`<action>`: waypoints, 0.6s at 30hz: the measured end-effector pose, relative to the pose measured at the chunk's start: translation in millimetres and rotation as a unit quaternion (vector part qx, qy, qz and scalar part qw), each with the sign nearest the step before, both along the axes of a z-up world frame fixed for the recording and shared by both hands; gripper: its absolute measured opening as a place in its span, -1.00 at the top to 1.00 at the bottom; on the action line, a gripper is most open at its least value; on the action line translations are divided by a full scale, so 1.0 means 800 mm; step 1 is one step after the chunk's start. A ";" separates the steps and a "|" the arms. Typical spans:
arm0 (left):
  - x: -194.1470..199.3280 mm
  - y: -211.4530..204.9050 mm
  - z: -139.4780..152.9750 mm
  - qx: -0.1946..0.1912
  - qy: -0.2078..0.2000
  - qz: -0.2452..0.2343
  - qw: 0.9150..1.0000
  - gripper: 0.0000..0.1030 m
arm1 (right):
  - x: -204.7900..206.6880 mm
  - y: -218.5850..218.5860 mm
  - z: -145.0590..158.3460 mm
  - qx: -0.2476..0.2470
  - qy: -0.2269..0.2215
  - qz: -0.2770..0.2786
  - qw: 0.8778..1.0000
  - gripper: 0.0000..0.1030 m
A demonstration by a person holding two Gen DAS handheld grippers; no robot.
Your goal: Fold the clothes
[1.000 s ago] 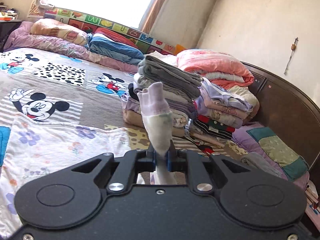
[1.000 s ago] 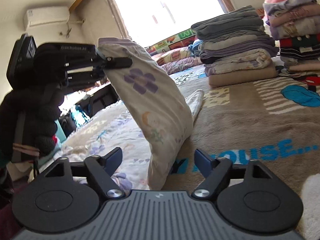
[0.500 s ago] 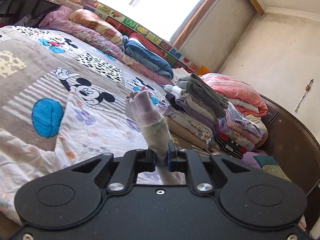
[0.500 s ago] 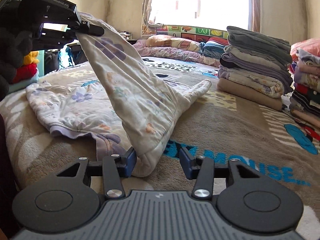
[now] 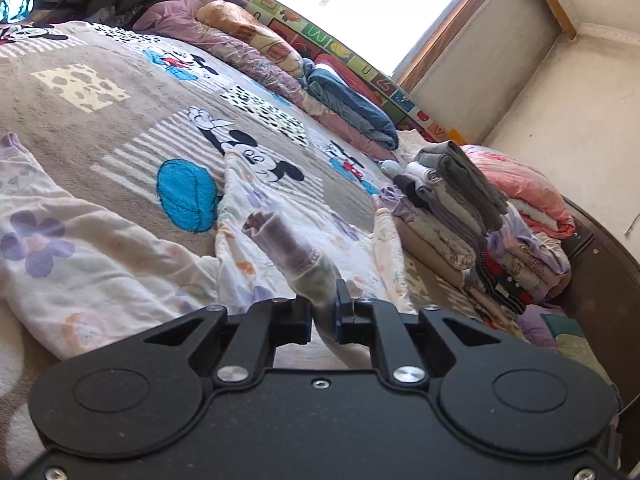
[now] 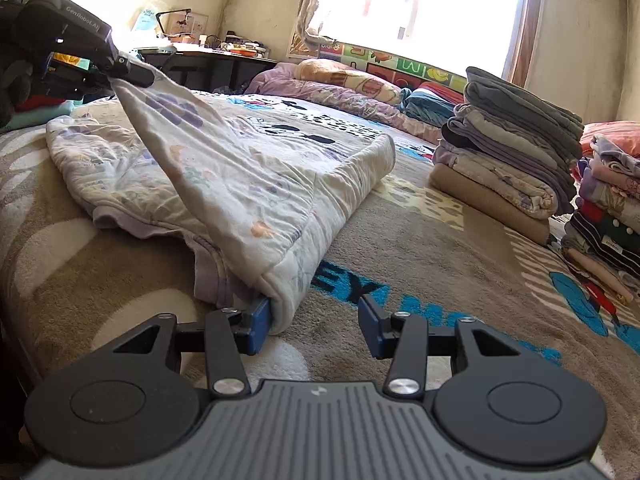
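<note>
A white floral garment with purple trim lies on the bed. My left gripper is shut on its purple cuff, which sticks up past the fingers. In the right wrist view the left gripper holds that end raised at the upper left, so the cloth slopes down from it. My right gripper sits low at the garment's near folded corner. Its jaws stand apart: the corner touches the left finger, and the right finger is clear of the cloth.
Two stacks of folded clothes stand to the right on the Mickey Mouse blanket, with a pink quilt behind them. Pillows and bedding line the window side. A desk stands at the far left.
The left gripper has carried the cuff down and to the left, and the garment now drapes lower and flatter. The right gripper's jaws have narrowed and sit at the folded corner.
</note>
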State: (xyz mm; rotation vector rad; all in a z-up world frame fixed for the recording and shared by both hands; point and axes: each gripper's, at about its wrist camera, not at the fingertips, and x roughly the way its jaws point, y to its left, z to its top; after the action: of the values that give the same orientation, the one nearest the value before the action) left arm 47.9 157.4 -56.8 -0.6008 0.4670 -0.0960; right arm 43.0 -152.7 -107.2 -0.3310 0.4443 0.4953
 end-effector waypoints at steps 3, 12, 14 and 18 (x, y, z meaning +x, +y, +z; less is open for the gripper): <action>0.001 0.005 -0.003 -0.001 -0.001 0.011 1.000 0.83 | -0.002 0.003 0.000 -0.009 -0.006 0.002 1.000 0.08; 0.005 -0.007 -0.017 0.057 0.055 0.018 0.997 0.83 | -0.011 0.001 0.011 -0.020 0.000 0.007 1.000 0.08; 0.001 -0.007 -0.012 0.063 0.047 0.017 0.997 0.83 | -0.017 0.000 0.020 -0.008 -0.004 0.015 1.000 0.06; -0.004 -0.006 -0.015 0.073 0.054 0.015 0.996 0.83 | -0.019 0.005 0.031 0.022 -0.020 0.036 0.999 0.01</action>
State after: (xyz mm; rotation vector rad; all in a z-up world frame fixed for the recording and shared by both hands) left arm 44.8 152.9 -68.9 -0.4717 0.5651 0.0002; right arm 28.0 -148.6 -82.4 -0.3149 0.3841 0.5663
